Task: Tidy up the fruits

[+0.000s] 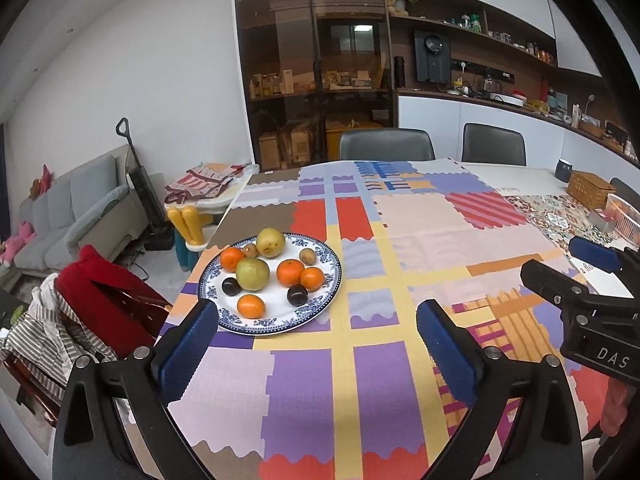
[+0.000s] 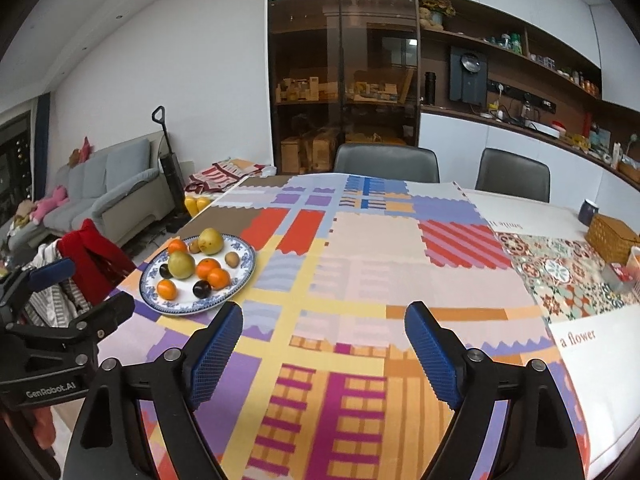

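A blue-and-white plate (image 1: 320, 312) sits near the table's left edge, also in the right wrist view (image 2: 248, 268). It holds two green pears (image 1: 252, 273), several oranges (image 1: 291, 272), two dark plums (image 1: 297, 295) and two small kiwis (image 1: 307, 256). My left gripper (image 1: 316, 344) is open and empty, just in front of the plate. My right gripper (image 2: 323, 344) is open and empty, over the tablecloth to the right of the plate. The right gripper (image 1: 560, 268) also shows at the right edge of the left wrist view.
A patchwork tablecloth (image 2: 380, 264) covers the table. A wicker box (image 2: 610, 238), a dark mug (image 2: 588, 211) and a pink basket (image 1: 624, 216) stand at the far right. Two grey chairs (image 2: 386, 164) are behind the table. A chair with red clothing (image 1: 108, 300) stands left.
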Available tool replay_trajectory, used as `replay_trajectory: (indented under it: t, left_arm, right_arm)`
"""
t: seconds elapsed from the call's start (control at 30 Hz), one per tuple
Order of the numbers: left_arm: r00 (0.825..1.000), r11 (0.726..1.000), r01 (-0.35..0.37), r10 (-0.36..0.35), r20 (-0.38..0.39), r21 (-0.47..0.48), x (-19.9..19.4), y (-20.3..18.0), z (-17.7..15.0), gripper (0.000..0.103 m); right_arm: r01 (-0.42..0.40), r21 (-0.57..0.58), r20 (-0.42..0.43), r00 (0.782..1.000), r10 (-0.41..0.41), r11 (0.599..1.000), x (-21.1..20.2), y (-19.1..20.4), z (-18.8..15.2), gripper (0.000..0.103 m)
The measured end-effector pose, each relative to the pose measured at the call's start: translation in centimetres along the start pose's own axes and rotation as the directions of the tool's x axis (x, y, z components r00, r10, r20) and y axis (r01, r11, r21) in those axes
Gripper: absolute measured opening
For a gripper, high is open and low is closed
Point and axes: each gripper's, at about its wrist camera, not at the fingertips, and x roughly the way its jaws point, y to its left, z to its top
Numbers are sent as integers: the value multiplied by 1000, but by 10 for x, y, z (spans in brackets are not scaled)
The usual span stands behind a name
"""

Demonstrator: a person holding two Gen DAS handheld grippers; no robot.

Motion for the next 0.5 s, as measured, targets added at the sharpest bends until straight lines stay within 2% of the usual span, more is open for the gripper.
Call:
replay_trajectory:
  t: [0.5]
  left_arm:
    - [1000,1000,6,-6,16,-1,-13,-7,-8,103]
  right_arm:
    - [11,26,8,1000,-11,1000,-13,-7,-13,84]
